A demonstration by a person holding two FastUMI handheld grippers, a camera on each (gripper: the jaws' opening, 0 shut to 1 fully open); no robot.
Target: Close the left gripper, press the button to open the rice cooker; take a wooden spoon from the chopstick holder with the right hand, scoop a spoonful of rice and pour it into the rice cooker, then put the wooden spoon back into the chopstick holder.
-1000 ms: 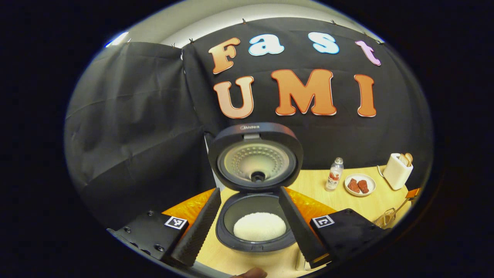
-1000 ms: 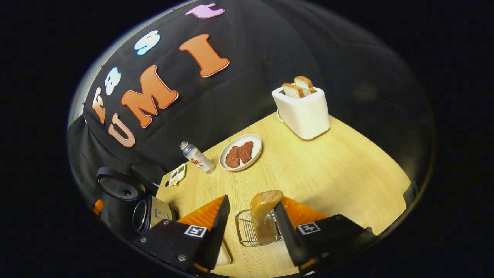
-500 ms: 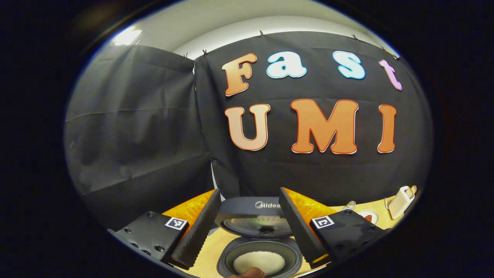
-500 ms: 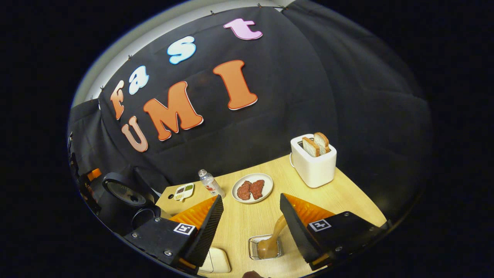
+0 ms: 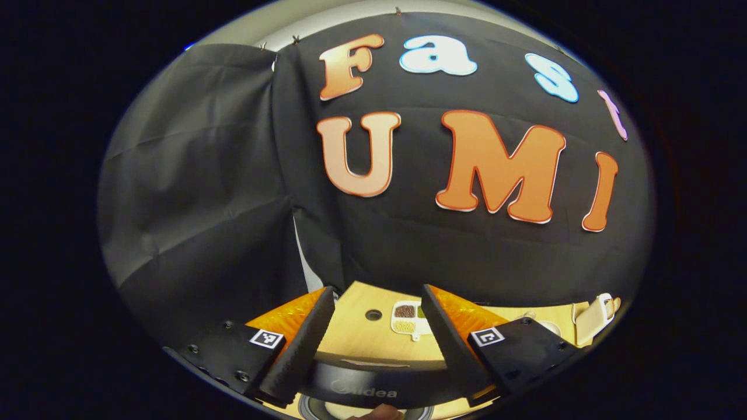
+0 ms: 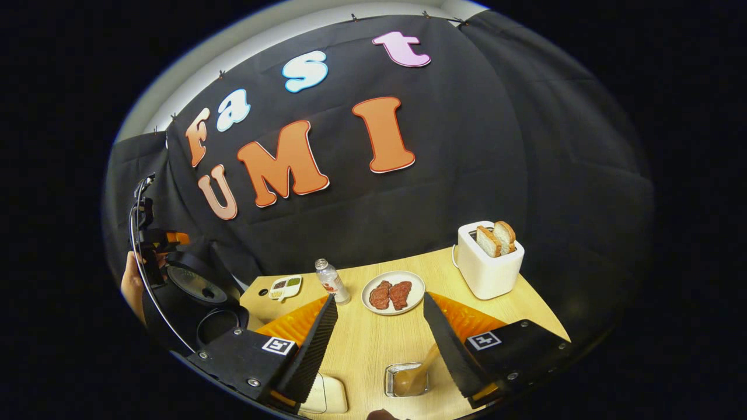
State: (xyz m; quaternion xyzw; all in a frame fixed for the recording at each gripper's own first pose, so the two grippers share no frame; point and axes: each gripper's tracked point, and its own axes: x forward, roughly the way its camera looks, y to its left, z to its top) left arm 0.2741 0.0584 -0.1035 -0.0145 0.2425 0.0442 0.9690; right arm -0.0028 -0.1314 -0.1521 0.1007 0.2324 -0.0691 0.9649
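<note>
The dark rice cooker [image 6: 217,322] stands open at the table's left end, its lid [image 6: 195,283] raised. In the left gripper view the lid's top edge [image 5: 362,382] lies just below my left gripper [image 5: 376,289], which is open and holds nothing. A hand [image 6: 133,286] holds that gripper above the lid in the right gripper view. The wooden spoon [image 6: 421,368] leans in the wire chopstick holder [image 6: 402,380] near the table's front. My right gripper [image 6: 379,297] is open above and behind the holder, apart from the spoon.
On the wooden table [image 6: 513,303] stand a white toaster [image 6: 489,262] with bread, a plate [image 6: 373,306] of meat, a small bottle [image 6: 331,283] and a little condiment dish [image 6: 285,286]. A white container [image 6: 328,395] sits at the front edge beside the holder.
The left gripper has risen over the cooker's lid, so the rice pot drops from its view. The right gripper has pulled back from the spoon, which stays in the holder.
</note>
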